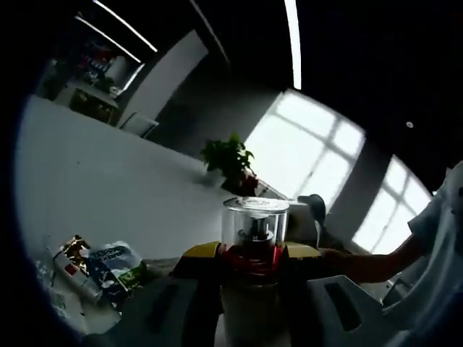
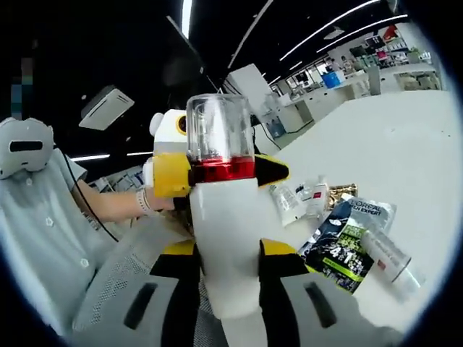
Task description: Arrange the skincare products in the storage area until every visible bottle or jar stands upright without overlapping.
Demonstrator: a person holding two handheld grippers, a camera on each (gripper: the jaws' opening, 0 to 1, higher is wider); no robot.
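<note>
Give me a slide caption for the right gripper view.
Both grippers clamp a white bottle with clear cap upright above scattered sachets.

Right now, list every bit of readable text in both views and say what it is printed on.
"L'OREAL": top of the dark sachet lying on the white table, right gripper view.
"4" in large print: same sachet; the smaller lines are too blurred.
Blue and white sachet, left gripper view: white lettering, too blurred.
Small tubes near the sachet: labels too small.
Bottle held in both grippers: no text visible.
</note>
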